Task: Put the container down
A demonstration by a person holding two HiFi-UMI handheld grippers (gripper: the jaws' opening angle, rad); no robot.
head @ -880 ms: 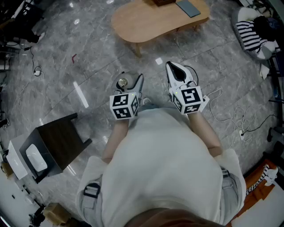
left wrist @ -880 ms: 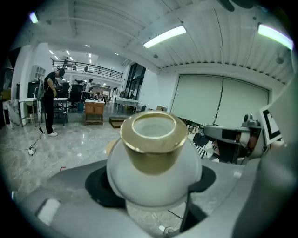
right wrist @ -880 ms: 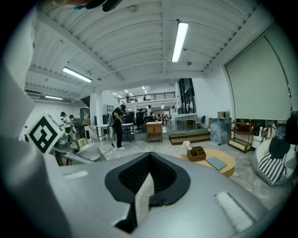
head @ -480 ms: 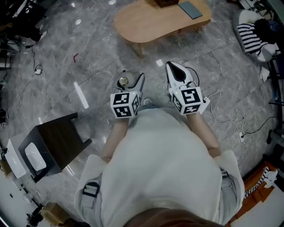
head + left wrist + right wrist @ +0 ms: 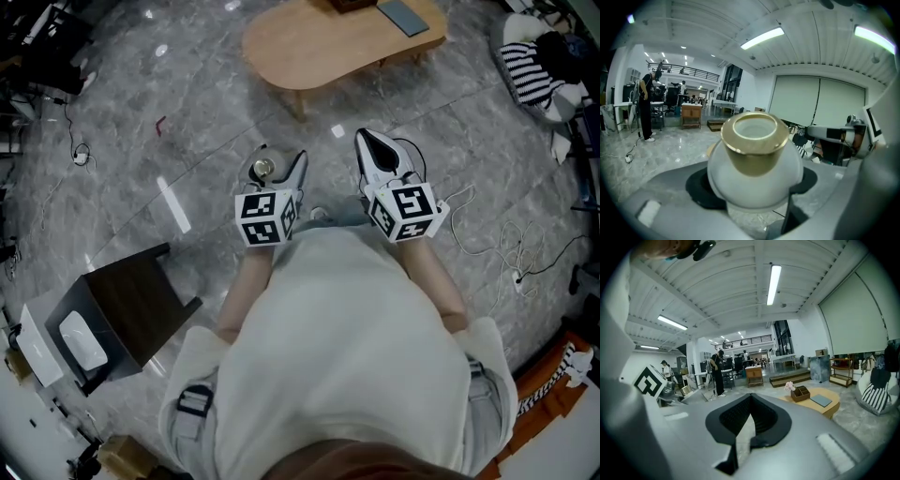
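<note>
A round white container point(image 5: 754, 173) with a gold neck point(image 5: 754, 143) sits between the jaws of my left gripper point(image 5: 754, 199), which is shut on its wide body. In the head view the same container point(image 5: 262, 170) shows at the tip of the left gripper point(image 5: 281, 180), held above the grey marble floor in front of the person. My right gripper point(image 5: 377, 152) hangs beside it to the right, apart from the container. In the right gripper view its jaws point(image 5: 746, 427) are shut with nothing between them.
A low oval wooden table point(image 5: 328, 42) stands ahead, with a grey book point(image 5: 401, 15) on it. A dark stool point(image 5: 127, 305) is at the lower left. Cables point(image 5: 502, 253) trail over the floor at the right, near a striped cloth point(image 5: 530, 70).
Both grippers and the container stay in nearly the same place; the view has only drifted slightly.
</note>
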